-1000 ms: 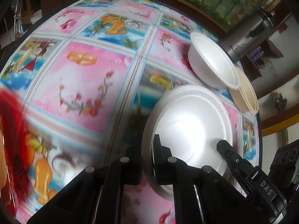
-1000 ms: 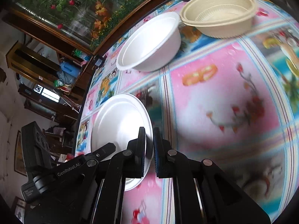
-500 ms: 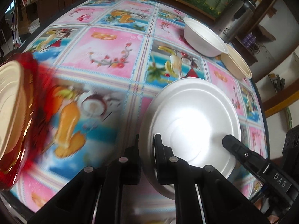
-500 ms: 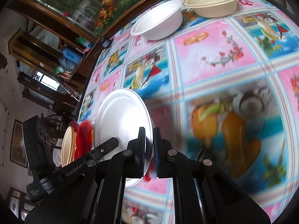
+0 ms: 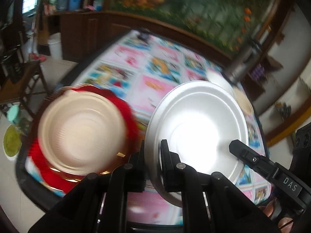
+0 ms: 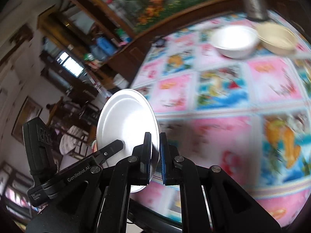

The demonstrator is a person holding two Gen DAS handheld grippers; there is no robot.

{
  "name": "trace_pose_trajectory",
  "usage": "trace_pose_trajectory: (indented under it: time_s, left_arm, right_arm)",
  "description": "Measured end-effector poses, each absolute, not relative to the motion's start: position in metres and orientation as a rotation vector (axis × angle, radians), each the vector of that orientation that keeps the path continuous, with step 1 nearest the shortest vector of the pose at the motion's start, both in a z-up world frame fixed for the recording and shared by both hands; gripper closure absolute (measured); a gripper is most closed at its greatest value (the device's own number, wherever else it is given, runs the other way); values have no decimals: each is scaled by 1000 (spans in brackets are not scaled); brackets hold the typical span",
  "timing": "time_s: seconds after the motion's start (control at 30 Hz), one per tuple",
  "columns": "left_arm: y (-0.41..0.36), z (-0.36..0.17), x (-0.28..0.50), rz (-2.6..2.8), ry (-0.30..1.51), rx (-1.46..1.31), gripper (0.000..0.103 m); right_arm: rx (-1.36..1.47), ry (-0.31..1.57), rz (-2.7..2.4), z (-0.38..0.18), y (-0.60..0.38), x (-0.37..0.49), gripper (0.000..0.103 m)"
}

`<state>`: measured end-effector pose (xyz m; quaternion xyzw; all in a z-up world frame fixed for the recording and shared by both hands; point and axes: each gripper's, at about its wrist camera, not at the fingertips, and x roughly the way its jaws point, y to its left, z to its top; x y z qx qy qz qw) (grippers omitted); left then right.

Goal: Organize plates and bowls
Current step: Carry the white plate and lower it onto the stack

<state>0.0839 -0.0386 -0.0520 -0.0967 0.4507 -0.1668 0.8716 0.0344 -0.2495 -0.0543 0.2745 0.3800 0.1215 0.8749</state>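
The big surface (image 6: 223,101) wears a bright cloth with pink and blue picture squares, and it looks blurry in both views. Lifted up off the surface is the white plate (image 5: 196,130), tipped so its hollow side faces the left camera. Both tools hold this one plate. The left hand-held gripper (image 5: 152,163) pinches the plate's near rim, with one finger on each side of the edge. The right hand-held gripper (image 6: 155,155) pinches the rim too, its two blue pads pressed tight on the thin edge, and from there the white plate (image 6: 126,128) looks narrow because it is seen partly from the side. To the left of the white plate, in the left view, a cream plate (image 5: 81,134) sits on top of a red plate (image 5: 124,106) with a frilly edge, near the edge of the surface. Beyond the white plate, at the far side of the surface, a white bowl (image 6: 235,40) stands right beside a cream bowl (image 6: 278,38); I cannot tell if they touch. Just behind the bowls stands a tall grey metal flask (image 6: 252,2). A little dark thing (image 6: 160,41) lies at the far edge of the surface, too blurry to name.
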Motion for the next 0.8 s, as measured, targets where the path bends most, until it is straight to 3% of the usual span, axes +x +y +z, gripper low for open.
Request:
trace_pose_trajectory:
  time_s: [0.37, 0.8]
  left_arm:
    - [53, -52, 111, -176, 921, -297, 93]
    - [74, -108, 139, -116, 1057, -305, 92]
  right_arm:
    - [458, 799, 372, -52, -146, 93, 95]
    - [375, 910, 323, -103, -113, 124, 95]
